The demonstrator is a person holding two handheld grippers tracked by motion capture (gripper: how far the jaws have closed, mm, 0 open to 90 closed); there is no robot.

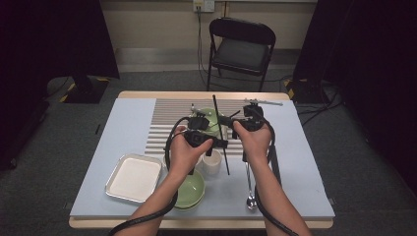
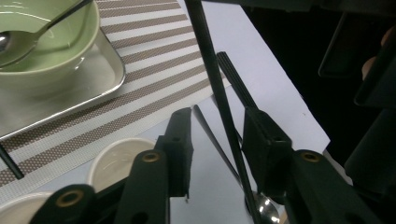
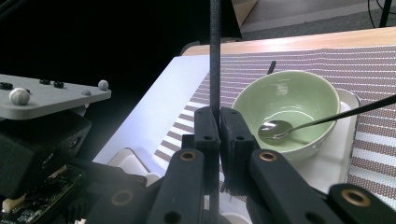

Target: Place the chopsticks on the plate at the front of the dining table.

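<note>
A thin black chopstick-like rod (image 3: 215, 51) is being held upright by the right gripper (image 3: 218, 122), whose jaws are pressed tight against it from both sides. The left gripper (image 2: 217, 140) is being held just beside it with its jaws set wide — the same rod (image 2: 219, 93) is passing through the gap between them, and contact with either jaw cannot be told. A second, ribbed black rod (image 2: 236, 84) is running close behind the first, against the left gripper's right-hand jaw.

The step in hand is judged to be a handover or a regrip of the rod between the two grippers. To be done well, the rod is best kept centred in the open gap before any closing, and the right grip is best kept firm until the left jaws are fully seated — otherwise the rod may pivot or slip.

Beyond the right gripper's jaws, a pale green ceramic bowl (image 3: 289, 100) holding a metal spoon (image 3: 280, 128) is sitting on a shallow white tray (image 3: 348, 126).
</note>
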